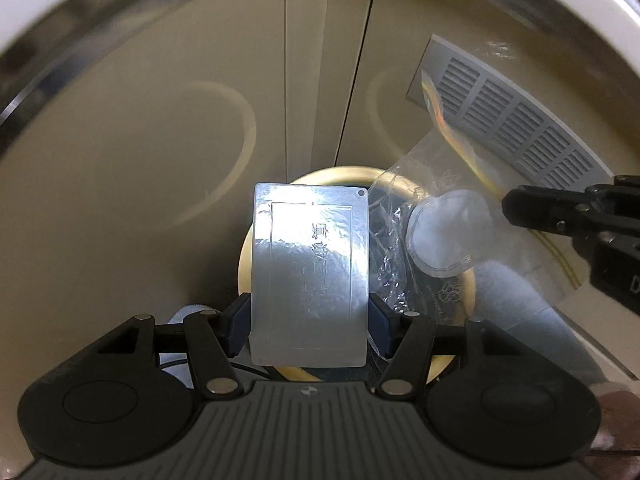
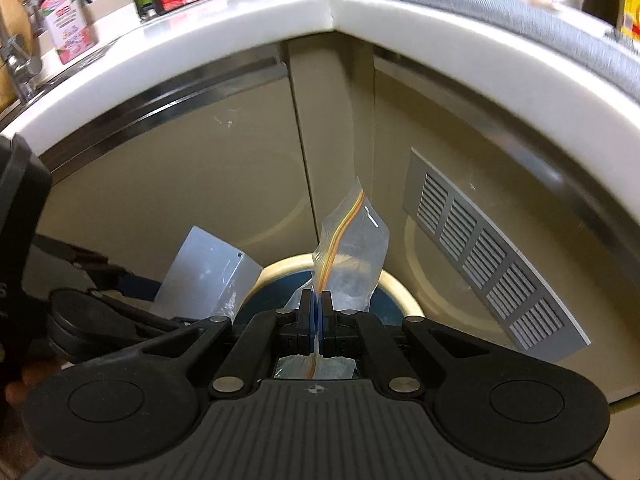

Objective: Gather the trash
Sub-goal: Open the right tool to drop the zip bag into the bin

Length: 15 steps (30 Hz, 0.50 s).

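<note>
Silver packet: a flat silvery packet (image 1: 310, 276) with pressed lettering is hanging directly over the bin's mouth, clamped by its two long edges.
Plastic bag: a clear zip bag (image 2: 352, 248) with an orange-and-yellow seal strip is sticking up over the bin as well, just beside the packet; in the left wrist view a pale round patch is showing through it.
Left gripper: the left gripper (image 1: 309, 322) is standing partly open — its blue pads are pressing on either edge of the packet and holding it above the bin.
Right gripper: the right gripper (image 2: 316, 312) is pinched fully together on the bag, the film passing between its pads.
Bin: a round bin (image 1: 468, 280) with a cream rim and dark inside is sitting below both grippers, in the corner of the cabinets.
Cabinets: beige doors (image 2: 180, 184) are rising behind the bin — a grey vent grille (image 2: 492, 268) is sitting to its right.
Counter: a white edge (image 2: 240, 36) is running above the bin, with a pink bottle (image 2: 66, 26) standing on top.
</note>
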Motion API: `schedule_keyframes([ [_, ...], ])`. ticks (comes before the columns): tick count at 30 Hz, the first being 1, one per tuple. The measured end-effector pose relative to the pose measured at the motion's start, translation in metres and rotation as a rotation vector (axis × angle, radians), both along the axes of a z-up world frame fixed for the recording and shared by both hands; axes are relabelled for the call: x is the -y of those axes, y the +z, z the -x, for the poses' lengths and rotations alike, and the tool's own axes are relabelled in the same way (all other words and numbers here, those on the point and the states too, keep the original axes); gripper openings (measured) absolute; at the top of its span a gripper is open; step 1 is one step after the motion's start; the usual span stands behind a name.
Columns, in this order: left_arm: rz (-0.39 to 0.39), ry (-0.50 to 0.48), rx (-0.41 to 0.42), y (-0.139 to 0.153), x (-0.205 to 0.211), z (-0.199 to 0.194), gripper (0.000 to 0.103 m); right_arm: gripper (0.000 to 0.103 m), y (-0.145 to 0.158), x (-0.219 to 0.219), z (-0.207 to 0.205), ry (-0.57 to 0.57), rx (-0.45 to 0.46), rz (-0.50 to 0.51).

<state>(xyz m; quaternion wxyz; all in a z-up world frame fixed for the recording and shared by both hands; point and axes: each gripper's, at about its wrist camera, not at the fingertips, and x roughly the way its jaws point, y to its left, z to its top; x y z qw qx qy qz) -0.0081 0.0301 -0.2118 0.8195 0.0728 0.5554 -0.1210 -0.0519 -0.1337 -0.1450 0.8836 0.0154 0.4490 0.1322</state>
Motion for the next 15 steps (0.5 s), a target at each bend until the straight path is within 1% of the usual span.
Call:
schedule_keyframes([
  [7, -0.022, -0.014, -0.06, -0.023, 0.01, -0.013, 0.065, 0.002, -0.025, 0.009, -0.017, -0.05, -0.099, -0.04],
  [10, -0.033, -0.012, -0.081, -0.03, 0.014, -0.019, 0.065, 0.002, -0.031, 0.011, -0.023, -0.071, -0.118, -0.049],
  [12, -0.045, -0.013, -0.087, -0.036, 0.015, -0.023, 0.065, 0.002, -0.026, 0.014, -0.024, -0.097, -0.099, -0.071],
  [15, -0.049, -0.02, -0.09, -0.037, 0.016, -0.023, 0.065, 0.002, -0.003, 0.018, -0.024, -0.101, -0.001, -0.104],
])
